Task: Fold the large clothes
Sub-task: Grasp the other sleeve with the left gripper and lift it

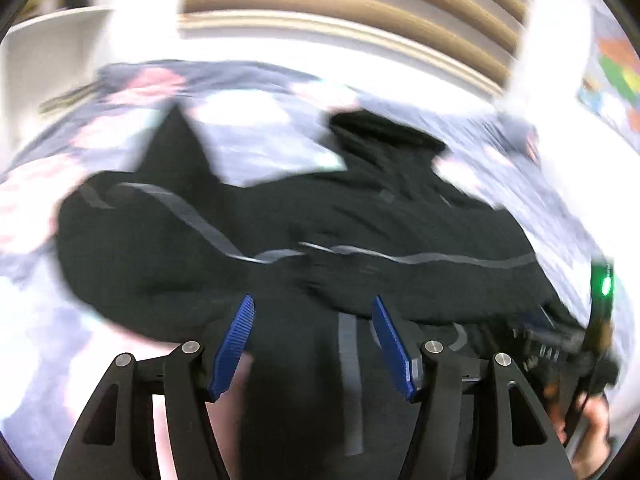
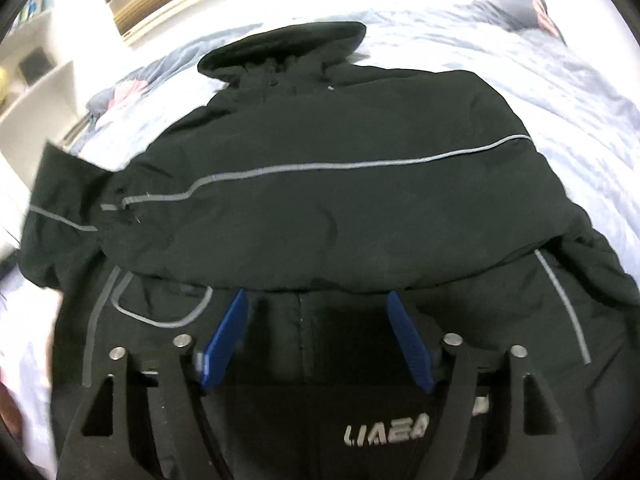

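The black jacket point(image 2: 320, 184) lies on the bed point(image 2: 540, 92); both grippers' jaws stand spread above it, seemingly pinching nothing.

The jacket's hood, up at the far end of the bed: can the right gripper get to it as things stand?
Probably yes. The right gripper is open and holds nothing, and the hood lies exposed beyond the folded sleeve, with nothing on it. It would have to travel over the black jacket to get there.

Left view motion-blurred, right sharper, overexposed bedding point(image 2: 520, 80), fisheye-curved edges
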Demonstrator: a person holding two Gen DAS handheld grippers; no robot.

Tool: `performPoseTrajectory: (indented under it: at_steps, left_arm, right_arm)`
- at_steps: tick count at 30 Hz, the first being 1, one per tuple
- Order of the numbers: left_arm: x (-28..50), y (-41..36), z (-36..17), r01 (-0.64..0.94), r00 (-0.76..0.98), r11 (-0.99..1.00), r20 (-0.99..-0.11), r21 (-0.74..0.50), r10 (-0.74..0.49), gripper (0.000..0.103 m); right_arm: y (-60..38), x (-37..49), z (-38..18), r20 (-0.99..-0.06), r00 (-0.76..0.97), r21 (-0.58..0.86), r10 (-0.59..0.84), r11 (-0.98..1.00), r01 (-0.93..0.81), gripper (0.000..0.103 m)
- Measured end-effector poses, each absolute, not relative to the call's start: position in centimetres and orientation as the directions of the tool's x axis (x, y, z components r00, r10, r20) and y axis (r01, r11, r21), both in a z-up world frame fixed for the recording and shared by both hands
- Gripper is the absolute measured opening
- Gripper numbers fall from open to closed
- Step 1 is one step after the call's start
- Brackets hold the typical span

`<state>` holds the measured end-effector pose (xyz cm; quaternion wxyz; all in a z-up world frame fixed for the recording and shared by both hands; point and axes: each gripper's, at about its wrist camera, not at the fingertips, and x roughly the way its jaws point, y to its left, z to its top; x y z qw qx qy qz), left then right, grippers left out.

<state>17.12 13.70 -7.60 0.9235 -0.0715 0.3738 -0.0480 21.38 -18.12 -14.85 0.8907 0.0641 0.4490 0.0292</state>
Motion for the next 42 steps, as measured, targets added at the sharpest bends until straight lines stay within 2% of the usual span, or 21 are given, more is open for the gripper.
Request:
performPoseTrajectory:
  at_steps: [3, 7, 9, 14, 17, 19, 25, 26, 27, 29, 33, 37, 42]
  left_arm:
    - [15.9, 19.9, -6.0, -0.093, 0.758, 0.982, -0.652, -0.164, -0.038, 0.064]
    - [15.7, 27.8, -5.2, -0.261, 0.762, 0.954, -0.638, -0.149, 0.109, 0.064]
    - [16.5, 31.9, -5.3, -0.332, 0.750, 0.925, -0.646, -0.183, 0.141, 0.064]
    - [19.7, 38.3, -7.6, -0.378, 0.736, 0.868, -0.673, -0.321, 0.072, 0.064]
    - [22.9, 40.3, -10.4, -0.374, 0.735, 0.809, -0.677, -0.453, -0.039, 0.064]
    - [24.8, 40.8, -12.4, -0.411, 0.725, 0.760, -0.686, -0.504, -0.063, 0.064]
    - [29.3, 40.5, -16.3, -0.422, 0.696, 0.707, -0.702, -0.568, -0.150, 0.064]
    - [29.8, 40.6, -16.5, -0.420, 0.696, 0.705, -0.702, -0.571, -0.154, 0.057]
    - [30.3, 40.5, -16.8, -0.418, 0.696, 0.704, -0.701, -0.574, -0.158, 0.037]
    - [30.5, 40.4, -16.6, -0.417, 0.697, 0.707, -0.701, -0.571, -0.154, 0.019]
    - [27.2, 40.3, -13.1, -0.417, 0.760, 0.747, -0.650, -0.518, -0.026, 0.013]
    - [22.1, 42.4, -10.4, -0.514, 0.785, 0.707, -0.599, -0.487, 0.158, 0.013]
    - [23.2, 44.3, -15.8, -0.677, 0.565, 0.655, -0.807, -0.336, 0.169, 0.013]
  right_arm:
    - [-17.8, 20.9, -16.9, -0.775, 0.621, 0.120, 0.116, 0.992, -0.035, 0.083]
    - [-17.9, 21.1, -17.0, -0.770, 0.623, 0.140, 0.138, 0.989, -0.047, 0.087]
    - [-17.7, 21.2, -17.2, -0.772, 0.622, 0.129, 0.131, 0.990, -0.049, 0.088]
    - [-17.5, 21.2, -17.3, -0.769, 0.626, 0.125, 0.131, 0.991, -0.053, 0.090]
    - [-17.5, 21.2, -17.5, -0.764, 0.626, 0.141, 0.157, 0.987, -0.076, 0.097]
    - [-17.3, 21.3, -17.6, -0.766, 0.623, 0.129, 0.157, 0.988, -0.090, 0.099]
    - [-17.1, 21.2, -17.8, -0.762, 0.629, 0.118, 0.155, 0.988, -0.102, 0.102]
    - [-17.1, 21.3, -17.8, -0.761, 0.629, 0.119, 0.157, 0.988, -0.102, 0.102]
    - [-17.1, 21.3, -17.8, -0.762, 0.628, 0.118, 0.157, 0.988, -0.103, 0.102]
    - [-17.1, 21.4, -17.8, -0.763, 0.628, 0.116, 0.155, 0.988, -0.103, 0.102]
    - [-17.0, 21.4, -17.7, -0.764, 0.626, 0.114, 0.154, 0.988, -0.104, 0.102]
    - [-17.0, 21.4, -17.7, -0.764, 0.626, 0.113, 0.153, 0.988, -0.103, 0.102]
    - [-16.9, 21.5, -17.8, -0.767, 0.624, 0.109, 0.151, 0.989, -0.104, 0.102]
